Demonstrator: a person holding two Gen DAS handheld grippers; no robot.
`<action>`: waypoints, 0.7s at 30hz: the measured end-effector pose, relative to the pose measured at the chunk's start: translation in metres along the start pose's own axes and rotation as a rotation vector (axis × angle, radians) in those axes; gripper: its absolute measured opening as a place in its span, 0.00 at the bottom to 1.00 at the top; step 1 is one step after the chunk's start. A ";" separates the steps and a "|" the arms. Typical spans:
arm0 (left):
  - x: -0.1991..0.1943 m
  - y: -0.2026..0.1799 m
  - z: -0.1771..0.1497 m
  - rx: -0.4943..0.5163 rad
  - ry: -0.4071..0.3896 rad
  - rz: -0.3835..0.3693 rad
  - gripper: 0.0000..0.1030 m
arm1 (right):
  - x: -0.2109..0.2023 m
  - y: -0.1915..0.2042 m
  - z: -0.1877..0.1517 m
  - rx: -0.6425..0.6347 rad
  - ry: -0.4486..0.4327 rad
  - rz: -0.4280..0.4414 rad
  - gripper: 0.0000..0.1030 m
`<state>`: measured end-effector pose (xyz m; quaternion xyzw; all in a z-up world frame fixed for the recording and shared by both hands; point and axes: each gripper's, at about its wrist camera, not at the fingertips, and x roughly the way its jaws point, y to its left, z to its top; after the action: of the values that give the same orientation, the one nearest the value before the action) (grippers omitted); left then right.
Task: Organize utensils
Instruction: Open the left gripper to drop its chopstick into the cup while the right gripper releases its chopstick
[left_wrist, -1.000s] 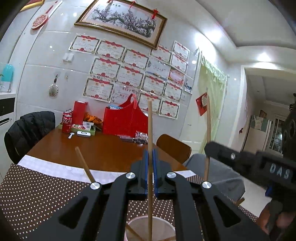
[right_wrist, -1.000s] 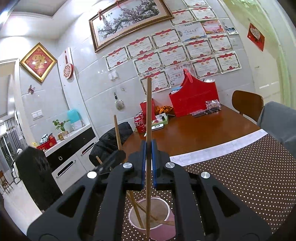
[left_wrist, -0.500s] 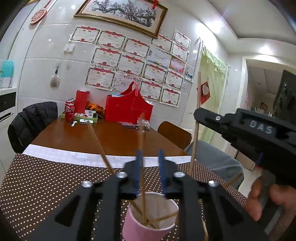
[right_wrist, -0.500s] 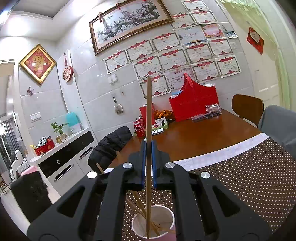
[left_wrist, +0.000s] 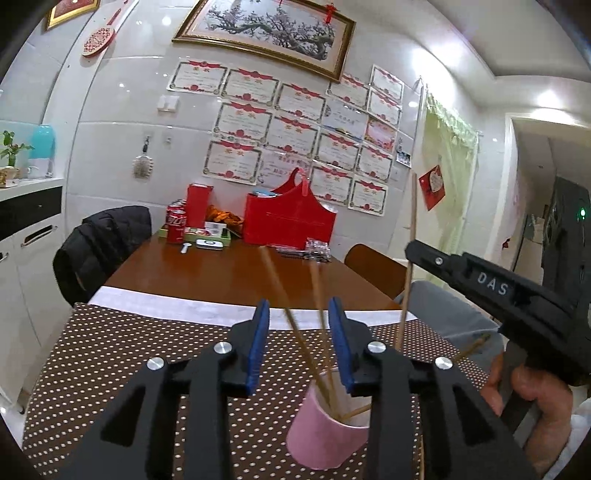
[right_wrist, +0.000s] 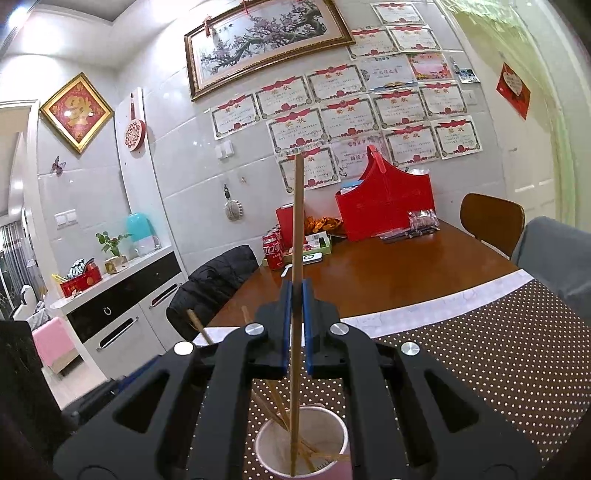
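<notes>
left gripper (left_wrist: 299, 343) is opening its jaws, two loose chopsticks (left_wrist: 317, 317) leaning between the blue pads without touching them. only the left wrist view shows the right gripper (left_wrist: 410, 253) from the side, with the hand (left_wrist: 532, 402) on its handle. the right wrist view shows that gripper pressed together on an upright chopstick (right_wrist: 296, 258), its lower end inside the pink cup (right_wrist: 301, 448). the cup stands on the dotted mat (right_wrist: 480, 354) over the brown counter (right_wrist: 388, 273), a red bag (right_wrist: 386, 210) and cola cans (right_wrist: 272, 251) well behind
</notes>
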<state>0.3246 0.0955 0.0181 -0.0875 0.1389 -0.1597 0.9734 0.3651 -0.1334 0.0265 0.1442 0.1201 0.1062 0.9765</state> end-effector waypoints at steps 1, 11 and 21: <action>-0.001 0.002 0.000 0.001 0.002 0.005 0.32 | 0.000 0.000 -0.001 -0.001 0.001 -0.003 0.06; -0.005 0.009 0.000 0.004 0.020 0.020 0.33 | -0.001 0.003 -0.001 -0.022 -0.022 -0.009 0.06; -0.002 0.008 -0.001 0.016 0.043 0.023 0.33 | 0.002 0.003 -0.004 -0.034 -0.017 -0.016 0.06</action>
<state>0.3251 0.1036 0.0153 -0.0748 0.1596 -0.1516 0.9726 0.3654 -0.1297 0.0237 0.1276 0.1112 0.0992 0.9806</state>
